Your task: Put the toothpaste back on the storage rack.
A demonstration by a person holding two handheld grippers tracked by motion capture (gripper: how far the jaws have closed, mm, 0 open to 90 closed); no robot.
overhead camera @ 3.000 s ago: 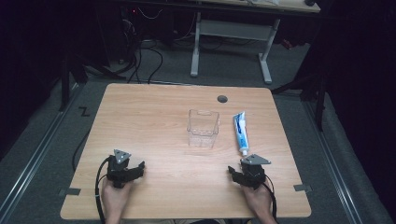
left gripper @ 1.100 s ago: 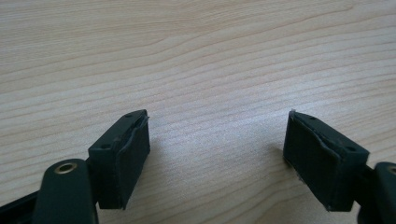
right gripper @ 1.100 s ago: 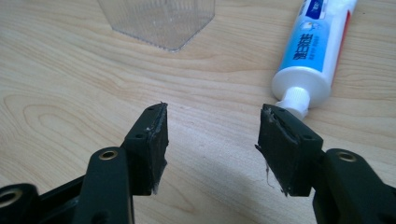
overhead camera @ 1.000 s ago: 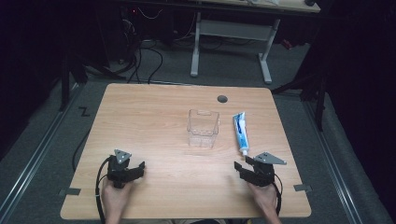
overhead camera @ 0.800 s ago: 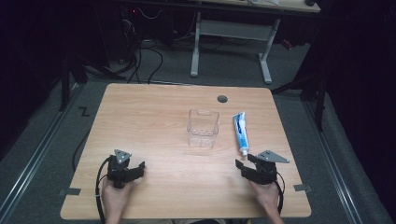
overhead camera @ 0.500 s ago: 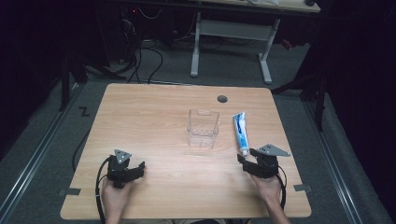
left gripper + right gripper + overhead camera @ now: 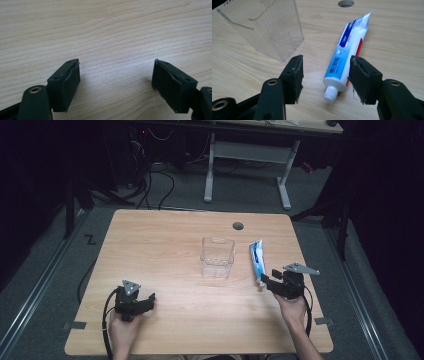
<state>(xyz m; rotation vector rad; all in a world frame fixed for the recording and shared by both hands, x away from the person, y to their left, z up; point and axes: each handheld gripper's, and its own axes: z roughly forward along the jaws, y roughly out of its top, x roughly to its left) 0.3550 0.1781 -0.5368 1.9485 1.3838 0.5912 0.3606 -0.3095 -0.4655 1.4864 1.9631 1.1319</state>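
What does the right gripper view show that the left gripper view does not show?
Right gripper view alone: a toothpaste tube lying flat, cap toward the camera, between the open jaws of the right hand-held gripper without touching them; a clear plastic container standing upright; a round hole in the table. Left gripper view alone: the left hand-held gripper, open over bare wood. Both: the wooden table.

Right gripper (image 7: 268, 281) risen, advanced to toothpaste tube (image 7: 257, 260); fingers (image 7: 295, 75) just narrowing, ungripped.
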